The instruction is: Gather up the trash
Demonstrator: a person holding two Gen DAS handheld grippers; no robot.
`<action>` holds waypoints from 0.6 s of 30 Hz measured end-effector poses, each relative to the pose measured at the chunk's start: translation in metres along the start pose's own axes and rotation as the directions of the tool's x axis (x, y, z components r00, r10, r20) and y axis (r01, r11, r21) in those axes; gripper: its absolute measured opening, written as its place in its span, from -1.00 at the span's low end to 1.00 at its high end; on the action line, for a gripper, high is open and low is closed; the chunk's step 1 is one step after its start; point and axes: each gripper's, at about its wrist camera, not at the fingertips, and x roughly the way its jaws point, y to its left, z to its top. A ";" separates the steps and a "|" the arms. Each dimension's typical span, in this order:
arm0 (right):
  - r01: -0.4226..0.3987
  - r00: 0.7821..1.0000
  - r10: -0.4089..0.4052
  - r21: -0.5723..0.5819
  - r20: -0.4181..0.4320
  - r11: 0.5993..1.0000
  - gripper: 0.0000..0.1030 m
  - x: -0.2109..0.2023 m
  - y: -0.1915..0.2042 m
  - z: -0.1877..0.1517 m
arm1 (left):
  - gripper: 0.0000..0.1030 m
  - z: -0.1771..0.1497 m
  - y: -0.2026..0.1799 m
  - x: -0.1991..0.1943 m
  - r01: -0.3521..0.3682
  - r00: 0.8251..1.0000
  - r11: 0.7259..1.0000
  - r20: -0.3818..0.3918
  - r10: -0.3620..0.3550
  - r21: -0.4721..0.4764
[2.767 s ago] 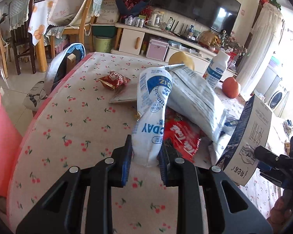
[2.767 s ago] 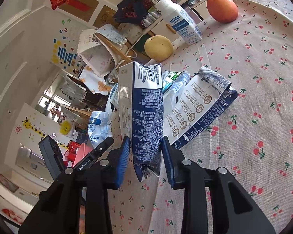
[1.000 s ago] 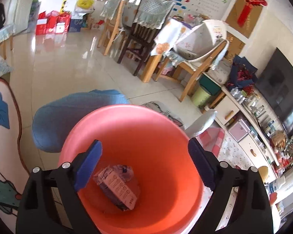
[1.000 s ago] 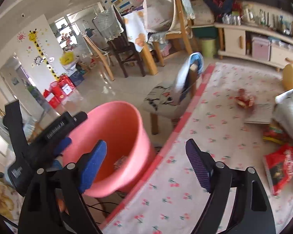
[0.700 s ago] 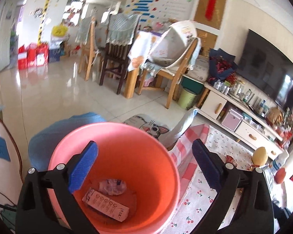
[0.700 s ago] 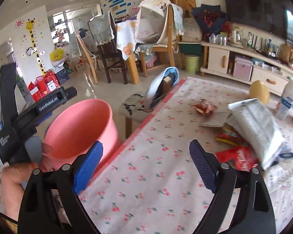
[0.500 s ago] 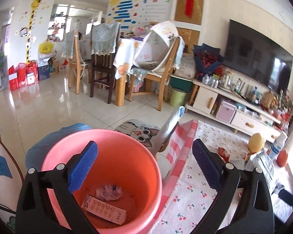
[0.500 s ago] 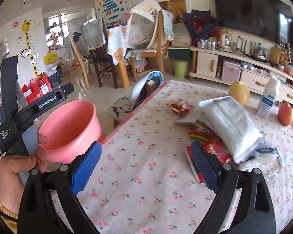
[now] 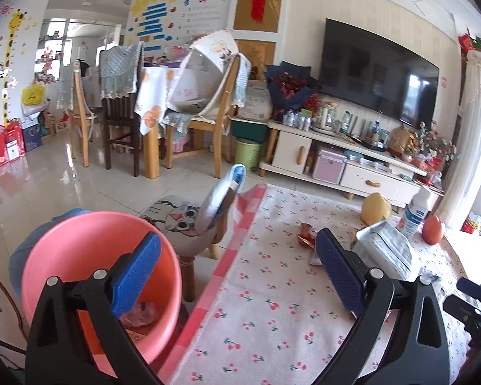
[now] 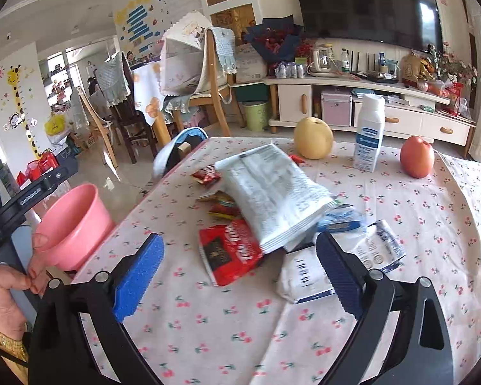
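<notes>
Both cartons that the grippers carried earlier now lie in the pink bin [image 9: 89, 250], where crumpled packaging shows at the bottom, and both cameras have swung from the bin back toward the table. Remaining trash sits heaped mid-table [image 10: 433, 224], apart from the fruit: a red wrapper [image 10: 229, 250] whose white lettering seems to read "Tea Time", though blur makes that unsure, a large grey printed bag [image 10: 272, 192] lying over it, and a flattened white carton [image 10: 304, 276] just beside.

Right gripper [image 10: 239, 269] hangs above that heap with jaws spread wide and nothing between them, probably lining up on the wrapper. Left gripper [image 9: 237, 276], equally spread and empty, straddles the bin's rim and the table edge; its jaws have just been opening.

Beyond stand a white bottle [image 10: 368, 134], a pear [image 10: 312, 142] and an orange fruit [image 10: 417, 157]. "GenRobot" looks printed on the left tool.
</notes>
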 end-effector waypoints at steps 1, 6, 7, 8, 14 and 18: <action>0.007 1.000 -0.007 -0.011 -0.011 1.000 0.84 0.004 -0.006 0.001 | 0.90 -0.001 -0.005 0.002 0.015 1.000 1.000 -0.004 -0.015 0.010; 0.022 0.998 -0.026 -0.063 -0.062 0.998 0.84 0.032 -0.026 0.013 | 0.90 -0.013 -0.040 0.014 0.130 0.991 0.985 -0.054 -0.125 0.116; 0.018 0.997 -0.023 -0.074 -0.072 0.997 0.84 0.038 -0.028 0.015 | 0.90 -0.016 -0.048 0.018 0.156 0.986 0.977 -0.074 -0.146 0.142; 0.022 0.996 -0.029 -0.087 -0.081 0.996 0.84 0.045 -0.030 0.016 | 0.90 -0.020 -0.057 0.021 0.180 0.982 0.970 -0.094 -0.166 0.165; 0.003 0.991 -0.029 -0.200 -0.129 0.980 0.84 0.080 -0.028 0.023 | 0.90 -0.043 -0.096 0.036 0.295 0.949 0.915 -0.194 -0.248 0.274; -0.002 0.988 -0.033 -0.230 -0.149 0.973 0.86 0.098 -0.031 0.024 | 0.90 -0.054 -0.109 0.041 0.347 0.929 0.887 -0.243 -0.280 0.304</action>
